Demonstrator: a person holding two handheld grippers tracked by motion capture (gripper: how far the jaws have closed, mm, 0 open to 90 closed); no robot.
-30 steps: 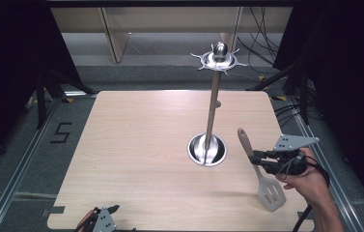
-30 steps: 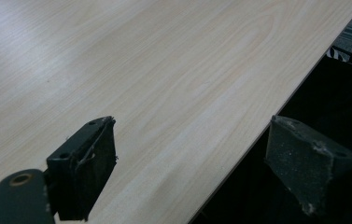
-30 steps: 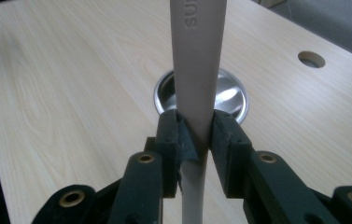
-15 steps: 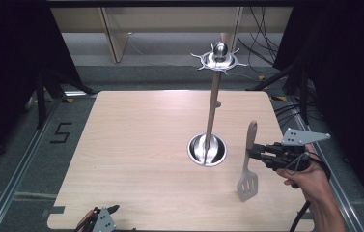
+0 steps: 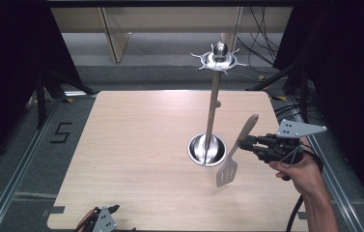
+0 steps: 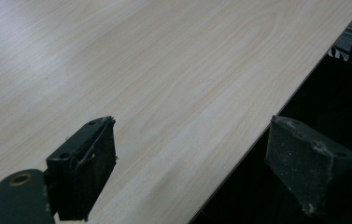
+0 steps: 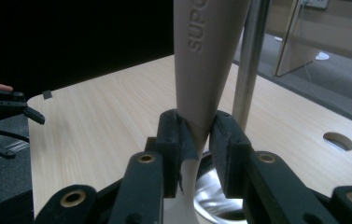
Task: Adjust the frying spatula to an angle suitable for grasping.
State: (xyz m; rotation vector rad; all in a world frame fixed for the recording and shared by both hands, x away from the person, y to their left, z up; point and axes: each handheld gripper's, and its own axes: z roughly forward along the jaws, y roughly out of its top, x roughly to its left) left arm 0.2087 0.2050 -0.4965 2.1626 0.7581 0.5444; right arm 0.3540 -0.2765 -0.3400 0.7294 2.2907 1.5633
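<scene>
Grey floor (image 5: 30, 145), dark curtains (image 5: 6, 58)

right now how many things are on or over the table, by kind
spatula: 1, held off the table
metal utensil stand: 1
gripper: 2, the right gripper and the left gripper
total: 4

Spatula (image 7: 208, 56) top cut off

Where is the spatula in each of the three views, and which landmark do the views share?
High view: the spatula is right of centre, held off the table by the right claw, blade down.
Left gripper view: not in it.
Right gripper view: its handle rises at centre from between the jaws.
Shared landmark: the steel pole beside the spatula; the wooden table is in all three.
</scene>
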